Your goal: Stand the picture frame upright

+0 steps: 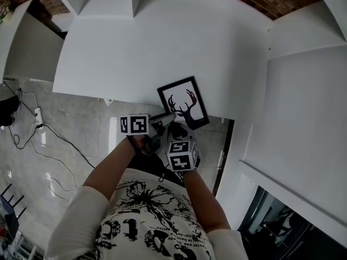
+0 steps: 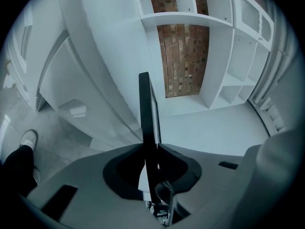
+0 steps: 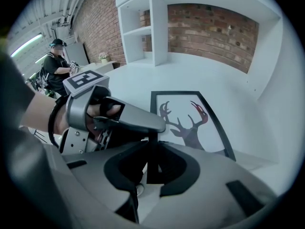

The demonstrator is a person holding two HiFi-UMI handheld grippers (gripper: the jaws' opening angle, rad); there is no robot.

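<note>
A black picture frame (image 1: pixel 183 104) with a deer silhouette rests on the white shelf top (image 1: pixel 162 47), close to its front edge. My left gripper (image 1: pixel 169 116) comes in from the left at the frame's near corner. In the left gripper view the frame (image 2: pixel 145 109) shows edge-on between the jaws, and the left gripper (image 2: pixel 151 147) is shut on it. My right gripper (image 1: pixel 178 128) is just below that corner. In its own view the right gripper (image 3: pixel 153 146) is shut on a thin black part of the frame's near edge (image 3: pixel 152 163), with the deer print (image 3: pixel 188 123) beyond.
The white shelf unit (image 3: pixel 152 23) backs onto a brick wall (image 3: pixel 209 27). The shelf top's front edge (image 1: pixel 108 99) drops to a tiled floor with cables (image 1: pixel 32 134). A person (image 3: pixel 55 61) stands far off at the left. A shoe (image 2: pixel 27 138) is on the floor.
</note>
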